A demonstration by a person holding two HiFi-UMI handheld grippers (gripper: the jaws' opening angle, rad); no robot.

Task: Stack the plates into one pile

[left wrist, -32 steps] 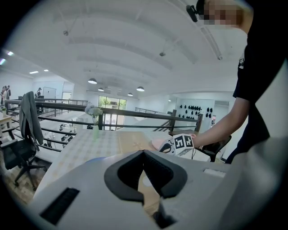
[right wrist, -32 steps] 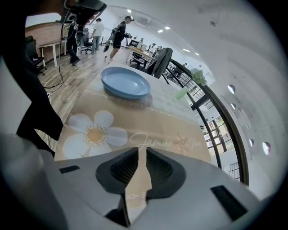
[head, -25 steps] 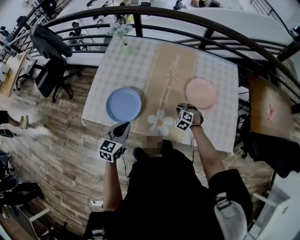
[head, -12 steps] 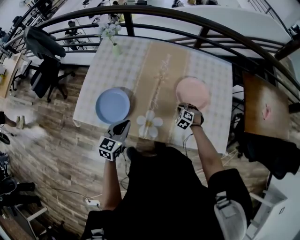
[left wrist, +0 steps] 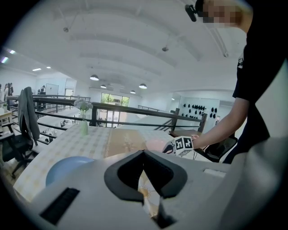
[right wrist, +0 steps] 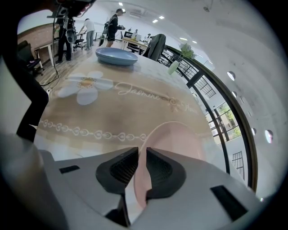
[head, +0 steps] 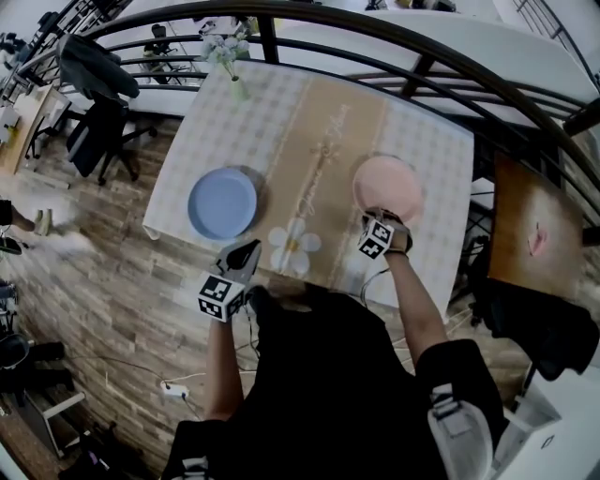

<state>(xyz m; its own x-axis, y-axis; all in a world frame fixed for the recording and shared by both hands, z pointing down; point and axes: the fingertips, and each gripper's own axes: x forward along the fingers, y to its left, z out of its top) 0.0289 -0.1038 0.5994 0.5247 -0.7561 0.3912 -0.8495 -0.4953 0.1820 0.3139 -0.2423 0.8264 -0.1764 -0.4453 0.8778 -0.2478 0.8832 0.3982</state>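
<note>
A pink plate lies on the right of the table and a blue plate on the left, well apart. My right gripper points steeply down at the pink plate's near rim. In the right gripper view the pink plate has its rim running between the right gripper jaws, which stand slightly apart around it. My left gripper hovers at the table's near edge, right of the blue plate. The left gripper has its tips together with nothing between them. The blue plate shows low on the left.
A checked cloth with a tan runner and a printed flower covers the table. A vase of flowers stands at the far left corner. A dark railing curves behind; a chair with a jacket stands left, a wooden side table right.
My right gripper has moved forward onto the pink plate's near rim. The left gripper has shifted right relative to the blue plate. Both plates lie where they were.
</note>
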